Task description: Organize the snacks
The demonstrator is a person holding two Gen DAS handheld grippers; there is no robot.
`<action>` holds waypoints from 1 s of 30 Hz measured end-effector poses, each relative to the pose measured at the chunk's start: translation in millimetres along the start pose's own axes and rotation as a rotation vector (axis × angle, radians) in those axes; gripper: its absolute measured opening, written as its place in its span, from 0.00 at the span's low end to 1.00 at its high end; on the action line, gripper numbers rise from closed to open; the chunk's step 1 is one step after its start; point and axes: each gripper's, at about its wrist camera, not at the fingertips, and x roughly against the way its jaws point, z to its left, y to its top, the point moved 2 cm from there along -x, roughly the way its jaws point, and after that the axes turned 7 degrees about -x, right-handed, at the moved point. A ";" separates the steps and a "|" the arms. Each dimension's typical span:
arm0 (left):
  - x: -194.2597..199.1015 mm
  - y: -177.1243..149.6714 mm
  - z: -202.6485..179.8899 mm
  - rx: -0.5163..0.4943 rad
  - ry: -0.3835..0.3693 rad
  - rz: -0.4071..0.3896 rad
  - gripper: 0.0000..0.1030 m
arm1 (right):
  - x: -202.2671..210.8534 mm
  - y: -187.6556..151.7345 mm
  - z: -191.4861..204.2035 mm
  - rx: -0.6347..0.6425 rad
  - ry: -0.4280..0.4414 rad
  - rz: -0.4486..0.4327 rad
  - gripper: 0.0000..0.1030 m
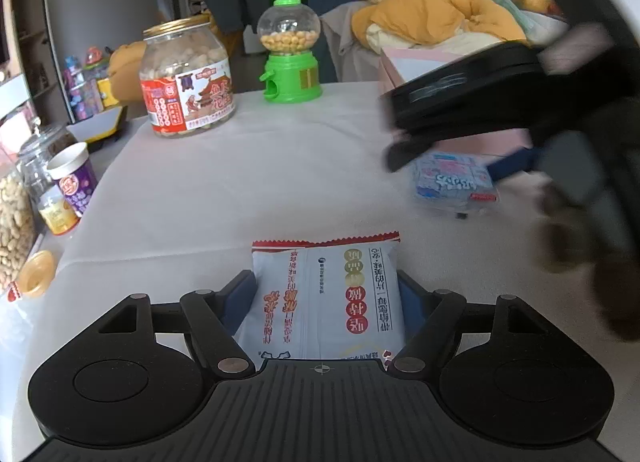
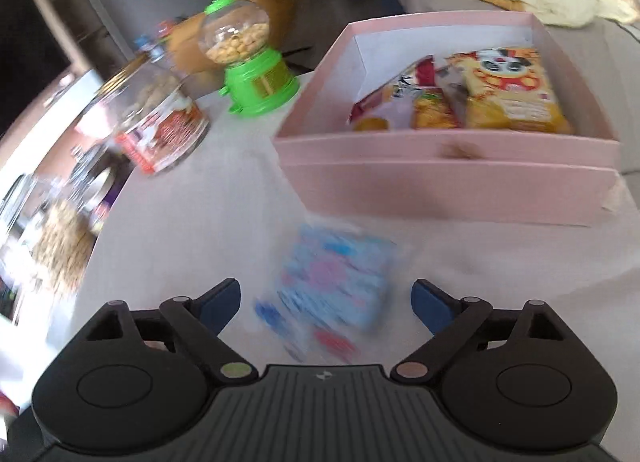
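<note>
On a white-clothed worktop [image 1: 192, 197], the left gripper [image 1: 326, 294] has its blue pads closed against the sides of a white snack packet [image 1: 326, 294] lying flat. Only the right wrist view shows inside the pink box [image 2: 448, 177], where several snack bags [image 2: 508, 93] already lie. There the right gripper [image 2: 326, 298] hangs wide open over a blurred blue packet [image 2: 332, 282] and touches nothing. The left view alone shows a peanut jar [image 1: 186, 77] and green candy dispenser [image 1: 290, 53] sharply.

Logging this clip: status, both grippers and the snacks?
Left gripper shut on white snack packet. Right gripper open over blue packet. Pink box ahead, path unobstructed.
</note>
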 end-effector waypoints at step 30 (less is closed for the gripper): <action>-62.0 210.3 -46.1 0.121 -0.439 -0.345 0.77 | 127.6 -29.7 -85.3 0.279 -0.078 -0.191 0.57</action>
